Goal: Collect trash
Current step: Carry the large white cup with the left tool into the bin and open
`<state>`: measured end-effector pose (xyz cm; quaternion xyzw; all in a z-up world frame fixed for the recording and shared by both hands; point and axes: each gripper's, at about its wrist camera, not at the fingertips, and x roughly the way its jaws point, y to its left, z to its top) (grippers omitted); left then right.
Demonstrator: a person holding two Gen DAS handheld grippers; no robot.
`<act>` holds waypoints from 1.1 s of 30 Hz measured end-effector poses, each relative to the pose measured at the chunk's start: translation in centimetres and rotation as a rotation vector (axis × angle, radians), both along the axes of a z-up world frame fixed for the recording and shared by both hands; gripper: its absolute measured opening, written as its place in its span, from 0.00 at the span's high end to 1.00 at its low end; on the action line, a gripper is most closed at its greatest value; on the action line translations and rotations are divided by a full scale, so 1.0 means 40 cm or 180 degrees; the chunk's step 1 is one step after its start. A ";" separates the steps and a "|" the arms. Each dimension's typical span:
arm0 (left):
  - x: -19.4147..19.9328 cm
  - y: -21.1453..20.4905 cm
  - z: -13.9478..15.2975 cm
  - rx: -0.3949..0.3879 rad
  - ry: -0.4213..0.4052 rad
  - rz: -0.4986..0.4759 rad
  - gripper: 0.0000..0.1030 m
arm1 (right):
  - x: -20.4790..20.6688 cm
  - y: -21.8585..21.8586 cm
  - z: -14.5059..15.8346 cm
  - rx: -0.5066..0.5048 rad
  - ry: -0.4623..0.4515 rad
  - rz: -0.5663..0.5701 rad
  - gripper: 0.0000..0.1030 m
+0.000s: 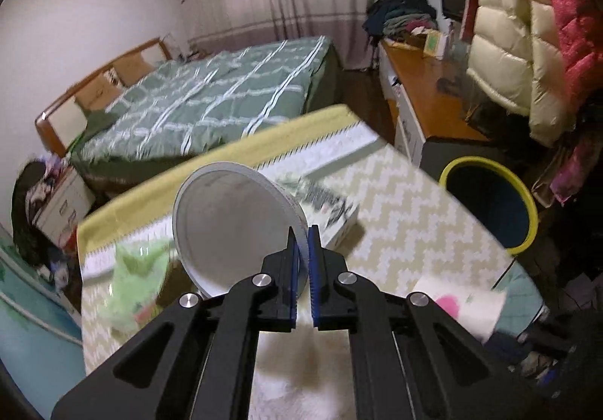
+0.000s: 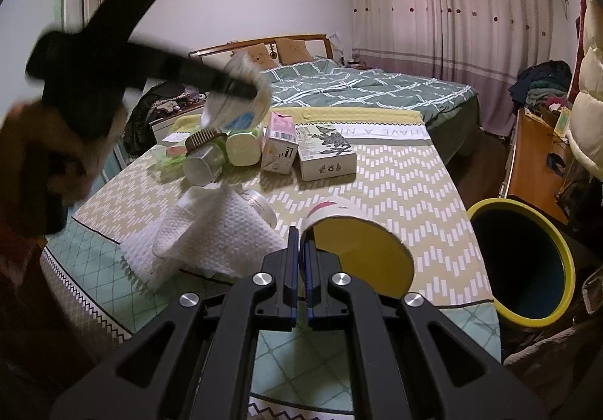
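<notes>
My left gripper (image 1: pixel 303 261) is shut on the rim of a white paper bowl (image 1: pixel 233 228) and holds it in the air above the table; it also shows blurred in the right wrist view (image 2: pixel 241 96). My right gripper (image 2: pixel 301 258) is shut on the rim of a paper cup with a yellow inside (image 2: pixel 361 254), just above the table near its right side. A round bin with a yellow-green rim (image 2: pixel 527 261) stands on the floor right of the table; the left wrist view shows it too (image 1: pixel 490 201).
On the patterned tablecloth (image 2: pixel 407 186) lie a white paper towel (image 2: pixel 211 231), a clear jar on its side (image 2: pixel 203 160), a green tub (image 2: pixel 243 147), a pink carton (image 2: pixel 280 145) and a white box (image 2: pixel 326 152). A bed (image 2: pixel 369 84) stands behind the table.
</notes>
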<state>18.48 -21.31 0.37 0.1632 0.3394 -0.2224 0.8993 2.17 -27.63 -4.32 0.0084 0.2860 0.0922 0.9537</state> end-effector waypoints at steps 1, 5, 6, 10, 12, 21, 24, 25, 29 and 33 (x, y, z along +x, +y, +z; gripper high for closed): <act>0.001 -0.015 0.017 0.0005 -0.0030 -0.0052 0.94 | -0.002 0.002 0.000 -0.0015 -0.0007 0.0002 0.97; 0.008 -0.114 0.080 0.0054 -0.0162 -0.0403 0.94 | -0.010 0.012 -0.007 -0.0073 -0.0031 0.0008 0.97; 0.010 -0.144 0.090 0.0069 -0.0187 -0.0497 0.94 | -0.011 0.013 -0.008 -0.0085 -0.0043 0.0005 0.97; 0.026 -0.270 0.096 0.0067 -0.0189 -0.0935 0.94 | -0.014 0.016 -0.004 -0.0157 -0.0097 -0.0005 0.97; 0.036 -0.347 0.079 0.0057 -0.0073 -0.1242 0.94 | -0.012 0.015 -0.003 -0.0178 -0.0090 0.0005 0.97; 0.000 -0.692 -0.102 0.0370 0.0677 -0.2315 0.94 | 0.004 0.011 -0.008 -0.0188 -0.0050 -0.0019 0.97; -0.025 -0.778 -0.181 0.0572 0.0872 -0.2447 0.94 | 0.006 0.006 -0.012 -0.0174 -0.0013 -0.0029 0.97; -0.029 -0.799 -0.203 0.0627 0.0904 -0.2464 0.94 | 0.006 0.005 -0.012 -0.0171 -0.0008 -0.0033 0.97; -0.035 -0.866 -0.294 0.0848 0.1102 -0.2467 0.92 | 0.006 -0.002 -0.014 -0.0148 0.0000 -0.0054 0.97; -0.014 -0.872 -0.336 0.0871 0.1391 -0.2410 0.92 | 0.005 -0.004 -0.014 -0.0125 0.0002 -0.0048 0.97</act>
